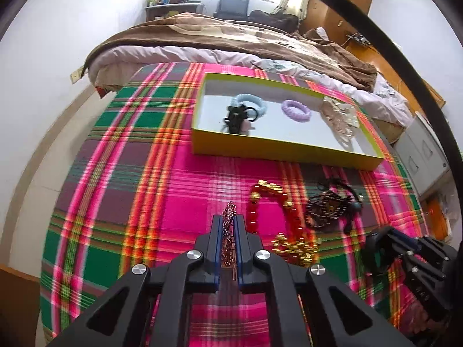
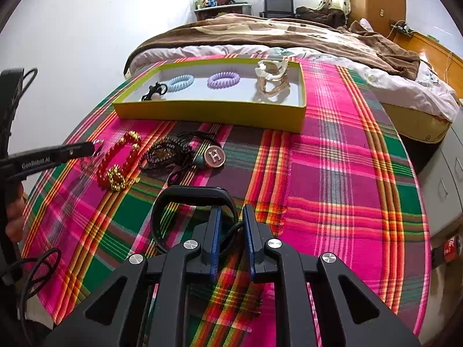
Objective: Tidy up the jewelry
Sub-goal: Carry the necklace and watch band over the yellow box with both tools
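The left gripper (image 1: pixel 230 219) has its jaws closed tight on a small beaded bracelet (image 1: pixel 228 225) of pink and purple beads, which stands up between the blue pads and pokes out past their tips. Just to the right of these jaws a red and gold bead bracelet (image 1: pixel 270 211) lies on the plaid cloth (image 1: pixel 130 173), and further right sits a dark bead strand (image 1: pixel 327 205) with a black cord tangled through it.

The right gripper (image 2: pixel 231 211) has its jaws narrowly apart; a black band (image 2: pixel 191 193) loops around the tip of the left finger, and whether the pads press on it cannot be told. Ahead and slightly left of these jaws, a round brown pendant (image 2: pixel 214 155) marked with an H rests against the dark strand.

Beyond both pairs of jaws, a shallow yellow-green box (image 2: pixel 208 112) sits on the cloth-covered table. Inside it lie, from left to right, a black hair tie with a pale charm (image 2: pixel 154 91), a light blue coil hair tie (image 2: pixel 181 82), a purple coil hair tie (image 2: pixel 223 79) and a clear gold-toned hair claw (image 2: pixel 272 79). Behind the box is a bed with a brown blanket (image 2: pixel 289 37).
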